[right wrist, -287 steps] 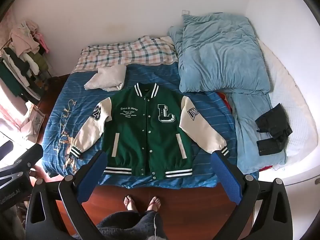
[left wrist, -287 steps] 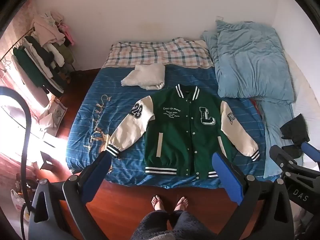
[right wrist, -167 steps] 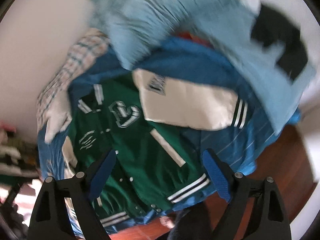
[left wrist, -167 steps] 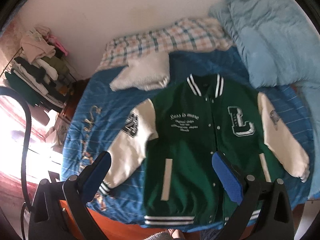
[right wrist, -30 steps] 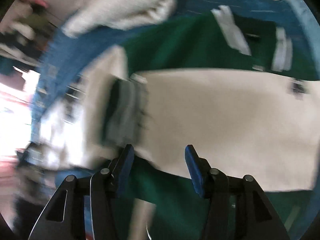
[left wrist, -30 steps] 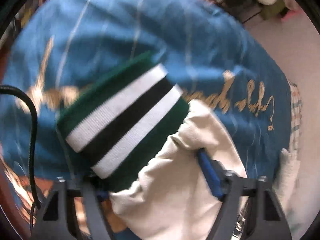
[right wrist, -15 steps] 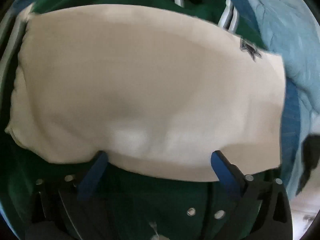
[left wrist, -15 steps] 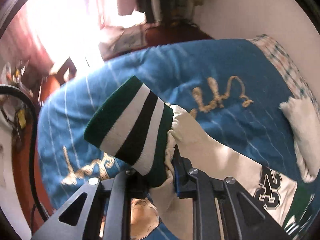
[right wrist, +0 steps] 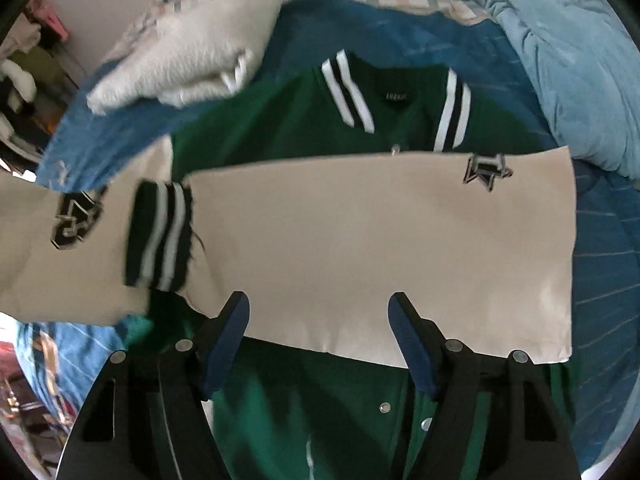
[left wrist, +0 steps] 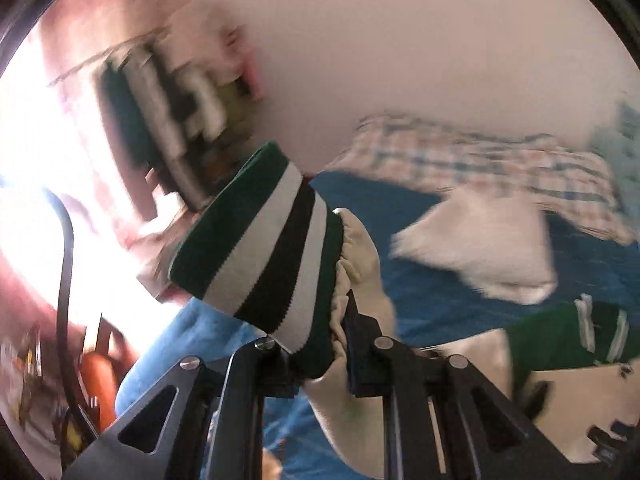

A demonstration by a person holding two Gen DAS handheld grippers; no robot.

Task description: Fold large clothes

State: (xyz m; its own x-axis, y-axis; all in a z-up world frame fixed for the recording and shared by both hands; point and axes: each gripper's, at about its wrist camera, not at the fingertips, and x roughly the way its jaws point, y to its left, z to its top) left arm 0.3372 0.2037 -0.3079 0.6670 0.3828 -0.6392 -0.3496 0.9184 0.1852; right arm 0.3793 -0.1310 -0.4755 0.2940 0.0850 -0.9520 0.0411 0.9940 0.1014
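Observation:
A green varsity jacket [right wrist: 280, 128] with cream sleeves lies face up on the blue bed sheet [right wrist: 360, 28]. One cream sleeve [right wrist: 380, 240] is folded flat across its chest, with its striped cuff [right wrist: 160, 236] at the left. My right gripper [right wrist: 318, 304] hovers over that sleeve's near edge. Its jaws are closing, and only flat cloth lies below them, none pinched. The other sleeve, with the 23 patch [right wrist: 76, 220], is raised. My left gripper [left wrist: 320, 344] is shut on that sleeve beside its striped cuff [left wrist: 272, 248], holding it above the bed.
A folded white garment [right wrist: 180, 64] lies above the jacket's shoulder. A plaid pillow [left wrist: 480, 160] sits at the head of the bed against the wall. A light blue duvet [right wrist: 560, 60] is heaped along the right. A clothes rack [left wrist: 172, 120] stands left of the bed.
My left gripper rose with the cuff and rolled, so wall and rack now fill its view. My right gripper drew back from the folded sleeve, and its jaws stand narrower than before.

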